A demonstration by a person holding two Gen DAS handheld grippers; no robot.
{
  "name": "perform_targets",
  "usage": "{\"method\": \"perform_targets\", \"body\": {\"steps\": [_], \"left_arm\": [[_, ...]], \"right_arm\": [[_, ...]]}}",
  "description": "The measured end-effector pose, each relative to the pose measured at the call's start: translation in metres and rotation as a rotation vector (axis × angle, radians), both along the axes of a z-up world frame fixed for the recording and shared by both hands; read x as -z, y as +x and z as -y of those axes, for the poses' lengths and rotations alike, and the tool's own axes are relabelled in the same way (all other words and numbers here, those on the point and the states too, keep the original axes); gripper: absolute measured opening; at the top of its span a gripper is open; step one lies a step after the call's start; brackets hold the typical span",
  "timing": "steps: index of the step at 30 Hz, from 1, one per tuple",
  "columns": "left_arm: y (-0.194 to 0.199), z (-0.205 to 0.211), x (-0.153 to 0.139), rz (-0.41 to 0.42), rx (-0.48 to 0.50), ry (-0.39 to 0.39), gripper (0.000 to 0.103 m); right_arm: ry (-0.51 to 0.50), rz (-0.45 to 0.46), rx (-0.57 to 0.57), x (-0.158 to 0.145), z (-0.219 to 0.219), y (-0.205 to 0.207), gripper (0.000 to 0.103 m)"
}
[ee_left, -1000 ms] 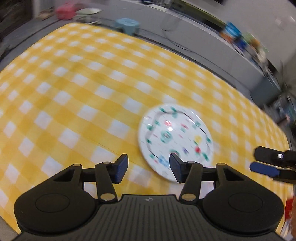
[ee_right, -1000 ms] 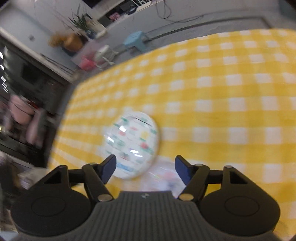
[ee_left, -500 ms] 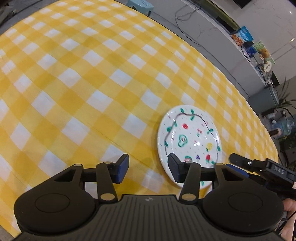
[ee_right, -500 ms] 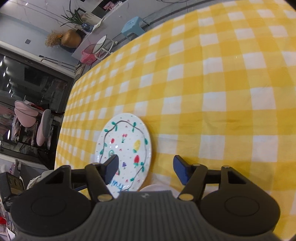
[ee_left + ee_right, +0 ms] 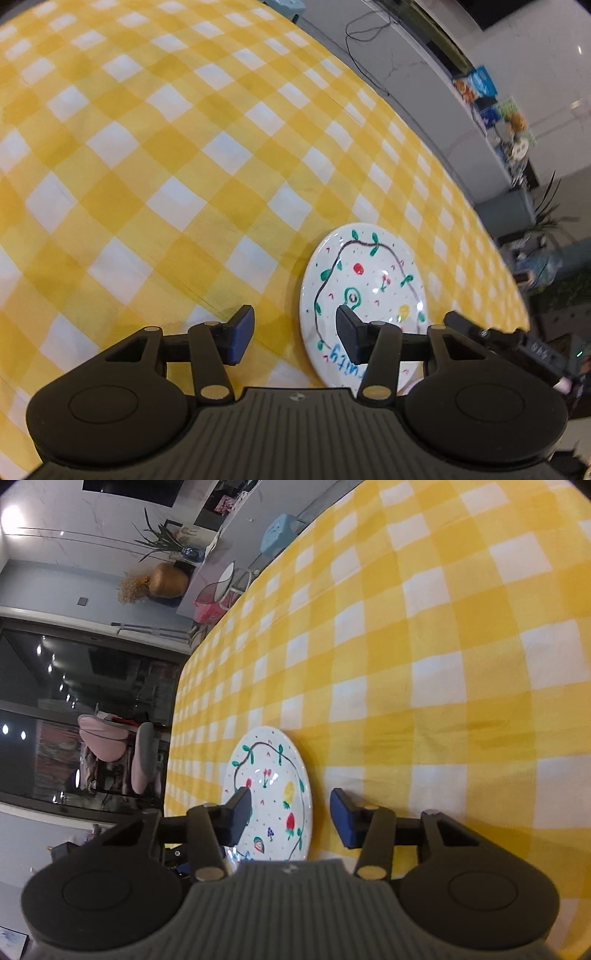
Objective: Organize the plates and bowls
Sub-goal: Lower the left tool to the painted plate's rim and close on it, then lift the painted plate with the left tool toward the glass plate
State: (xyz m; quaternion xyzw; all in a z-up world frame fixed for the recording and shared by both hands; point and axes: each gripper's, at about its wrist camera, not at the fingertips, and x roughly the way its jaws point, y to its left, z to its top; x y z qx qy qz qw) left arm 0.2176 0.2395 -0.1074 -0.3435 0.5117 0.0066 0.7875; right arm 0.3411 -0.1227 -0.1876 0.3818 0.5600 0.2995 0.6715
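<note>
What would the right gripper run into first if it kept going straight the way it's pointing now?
Most likely the painted plate: its right edge lies between the right gripper fingers, whose jaws have just been closing, not yet touching it. Depth is unclear; otherwise the yellow checked tablecloth.

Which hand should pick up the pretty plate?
Probably the right tool: the plate's edge already sits between its open jaws, which have just been closing. The left tool has only cloth in its gap.

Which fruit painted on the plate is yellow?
The pineapple-like one with green leaves, near the middle of the plate; the strawberry and cherries beside it are red.
</note>
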Motion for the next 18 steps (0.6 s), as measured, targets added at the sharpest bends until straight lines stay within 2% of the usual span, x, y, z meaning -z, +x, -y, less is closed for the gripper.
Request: {"method": "perform_targets", "body": {"steps": [3,8,10,11,13,18], "left_arm": [[-0.001,-0.005,0.003,0.007,-0.04,-0.05,0.054],[0.0,-0.005,0.012,0.004,-0.064,-0.091,0.029],[0.001,-0.007,0.022,-0.019,-0.059,-0.187,0.017],[0.001,-0.008,0.027,-0.035,-0.064,-0.225,0.016],[0.002,-0.007,0.026,-0.03,-0.065,-0.206,0.012],[0.001,0.002,0.013,0.01,-0.041,-0.098,0.012]], "right_arm": [[-0.021,0.007,-0.008,0.002,-0.004,0.001,0.032],[-0.042,0.005,-0.004,0.008,-0.006,-0.001,0.01],[-0.041,0.014,-0.003,0.008,-0.004,-0.003,0.008],[-0.048,0.014,-0.001,0.009,-0.003,-0.004,0.004],[-0.045,0.009,0.008,0.011,-0.001,-0.006,0.003],[-0.063,0.026,-0.013,0.007,-0.004,-0.014,0.003]]}}
